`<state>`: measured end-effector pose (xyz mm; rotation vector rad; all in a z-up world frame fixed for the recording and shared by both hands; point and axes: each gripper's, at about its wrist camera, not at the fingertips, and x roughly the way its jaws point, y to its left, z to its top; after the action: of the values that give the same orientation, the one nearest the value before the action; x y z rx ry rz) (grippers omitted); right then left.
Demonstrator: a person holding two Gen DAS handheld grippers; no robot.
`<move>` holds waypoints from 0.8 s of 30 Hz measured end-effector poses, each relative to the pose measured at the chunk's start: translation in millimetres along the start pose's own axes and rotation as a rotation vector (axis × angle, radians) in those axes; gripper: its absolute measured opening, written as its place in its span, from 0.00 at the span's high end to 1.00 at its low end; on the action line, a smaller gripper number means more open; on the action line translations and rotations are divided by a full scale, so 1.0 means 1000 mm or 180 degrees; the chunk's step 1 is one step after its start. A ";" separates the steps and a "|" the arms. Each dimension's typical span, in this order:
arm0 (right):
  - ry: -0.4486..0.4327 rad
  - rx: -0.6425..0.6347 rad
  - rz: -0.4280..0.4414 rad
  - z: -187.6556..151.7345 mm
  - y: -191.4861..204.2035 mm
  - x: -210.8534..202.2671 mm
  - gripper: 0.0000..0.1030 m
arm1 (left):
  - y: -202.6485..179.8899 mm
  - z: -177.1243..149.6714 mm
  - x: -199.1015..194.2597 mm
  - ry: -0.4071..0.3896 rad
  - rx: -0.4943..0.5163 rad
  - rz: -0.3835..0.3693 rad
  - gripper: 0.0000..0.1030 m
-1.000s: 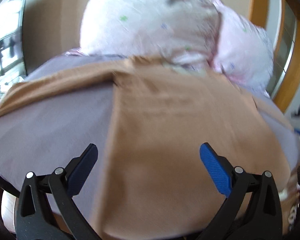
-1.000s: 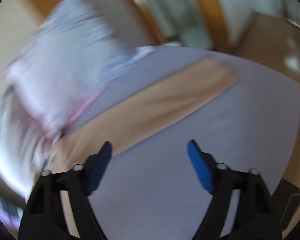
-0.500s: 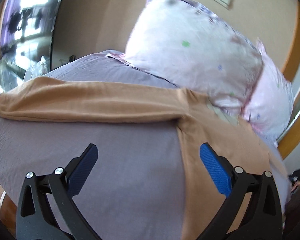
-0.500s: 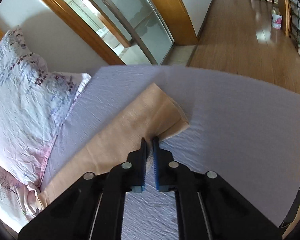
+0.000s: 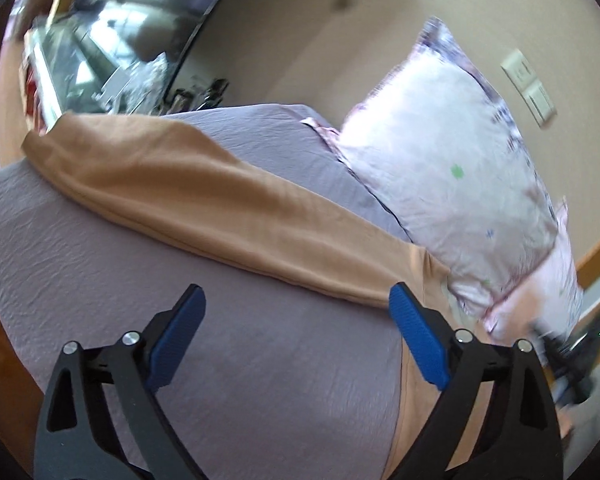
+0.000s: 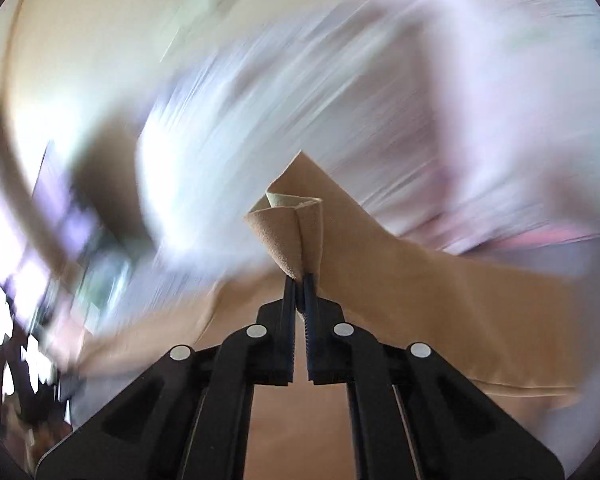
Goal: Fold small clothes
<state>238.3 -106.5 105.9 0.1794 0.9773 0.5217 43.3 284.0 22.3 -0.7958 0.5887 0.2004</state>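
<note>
we are pinching the end of the tan shirt [image 6: 296,232] tight in our right tongs [image 6: 299,280] to fold it over, while our left tongs [image 5: 296,316] are waiting wide above the bed [image 5: 260,360] where the shirt is lying.

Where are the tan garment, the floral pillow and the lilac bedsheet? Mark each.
tan knit garment [image 5: 204,204], left wrist view, outstretched sleeve.
white floral pillow [image 5: 452,160], left wrist view, face.
lilac crinkled bedsheet [image 5: 260,360], left wrist view, bare stretch.
</note>
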 end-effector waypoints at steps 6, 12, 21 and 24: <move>0.0238 -0.0116 0.0188 -0.031 0.034 0.016 0.30 | 0.031 0.020 0.005 0.0087 -0.0549 0.0047 0.13; -0.0013 -0.0008 0.0207 -0.037 0.007 -0.037 0.18 | 0.052 0.037 0.011 0.0141 -0.1052 0.0012 0.17; 0.0027 0.0097 0.0508 -0.051 -0.001 -0.044 0.16 | 0.064 0.053 0.020 0.0333 -0.1365 0.0284 0.61; -0.0008 0.0093 0.0563 -0.055 -0.004 -0.053 0.16 | 0.073 0.054 0.026 0.0406 -0.1427 0.0491 0.92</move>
<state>169.9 -140.7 113.1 0.2943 0.9718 0.6691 59.8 372.1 -7.2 -1.2036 0.7387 0.4353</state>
